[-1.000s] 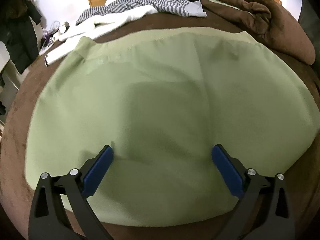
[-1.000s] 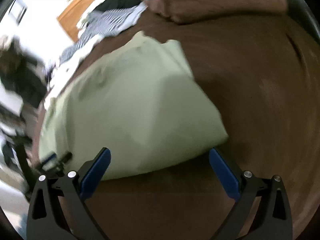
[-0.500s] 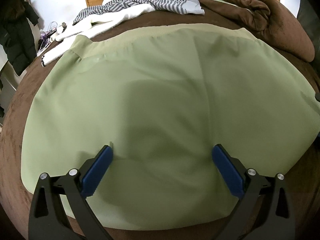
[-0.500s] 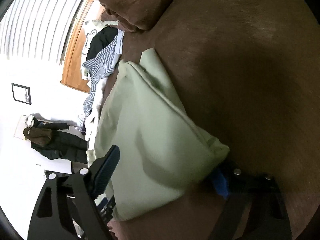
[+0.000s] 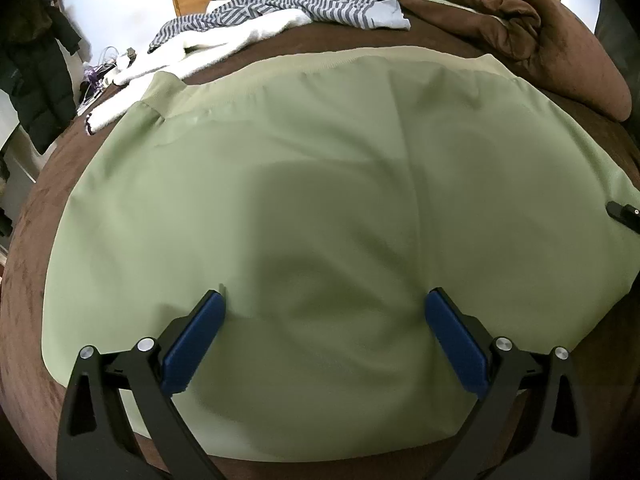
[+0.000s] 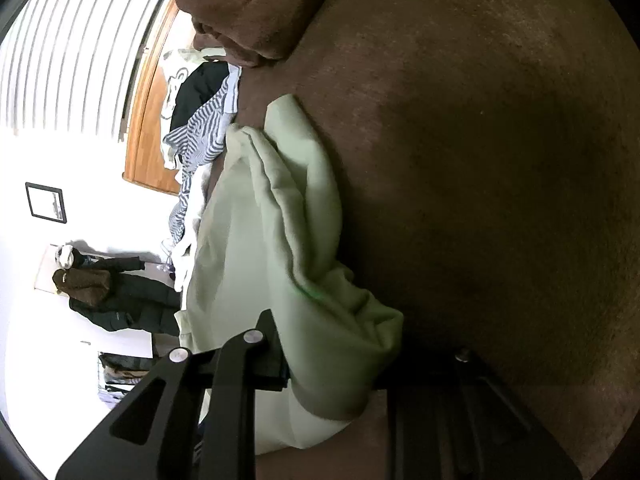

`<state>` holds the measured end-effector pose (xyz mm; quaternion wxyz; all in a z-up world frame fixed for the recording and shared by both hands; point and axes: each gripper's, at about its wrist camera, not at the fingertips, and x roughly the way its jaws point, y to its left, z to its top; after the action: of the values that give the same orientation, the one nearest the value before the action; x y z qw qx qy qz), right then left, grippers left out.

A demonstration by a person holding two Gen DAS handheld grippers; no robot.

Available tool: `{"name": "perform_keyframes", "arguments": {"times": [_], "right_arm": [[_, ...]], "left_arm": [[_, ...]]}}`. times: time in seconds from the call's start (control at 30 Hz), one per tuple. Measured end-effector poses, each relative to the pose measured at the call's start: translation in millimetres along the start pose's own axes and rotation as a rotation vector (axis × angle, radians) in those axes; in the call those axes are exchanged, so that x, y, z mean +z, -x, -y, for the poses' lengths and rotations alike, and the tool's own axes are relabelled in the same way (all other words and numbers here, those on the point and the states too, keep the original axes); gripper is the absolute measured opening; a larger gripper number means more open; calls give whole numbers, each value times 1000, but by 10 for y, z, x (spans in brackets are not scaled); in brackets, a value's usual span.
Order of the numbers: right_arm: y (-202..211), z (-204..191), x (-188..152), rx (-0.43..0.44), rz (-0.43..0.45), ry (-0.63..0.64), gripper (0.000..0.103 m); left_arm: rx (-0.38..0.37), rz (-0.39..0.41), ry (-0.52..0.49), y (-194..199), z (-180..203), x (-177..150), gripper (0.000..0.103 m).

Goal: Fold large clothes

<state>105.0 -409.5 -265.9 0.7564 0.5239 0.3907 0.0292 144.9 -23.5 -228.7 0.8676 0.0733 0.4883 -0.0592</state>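
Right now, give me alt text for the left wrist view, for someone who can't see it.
The open left gripper hovers over a pale green garment spread flat on a brown bed cover. Striped and white clothes are piled beyond it.

no readable text, labels, brands or numbers anywhere

Both claws (image 5: 324, 336) (image 6: 332, 364) have black frames, silver screws, blue pads (image 5: 192, 344).
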Motion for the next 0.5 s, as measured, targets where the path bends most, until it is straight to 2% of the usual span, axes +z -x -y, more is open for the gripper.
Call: {"name": "perform_keyframes", "arguments": {"times": [0.13, 0.37, 0.5], "right_arm": [[62, -219, -3, -38, 4, 63, 21], [232, -825, -96, -16, 19, 202, 19], [268, -1214, -212, 7, 29, 260, 19]], "left_arm": [[0, -30, 3, -9, -7, 44, 98], [13, -70, 19, -19, -1, 93, 97], [10, -125, 25, -31, -13, 173, 97]]}}
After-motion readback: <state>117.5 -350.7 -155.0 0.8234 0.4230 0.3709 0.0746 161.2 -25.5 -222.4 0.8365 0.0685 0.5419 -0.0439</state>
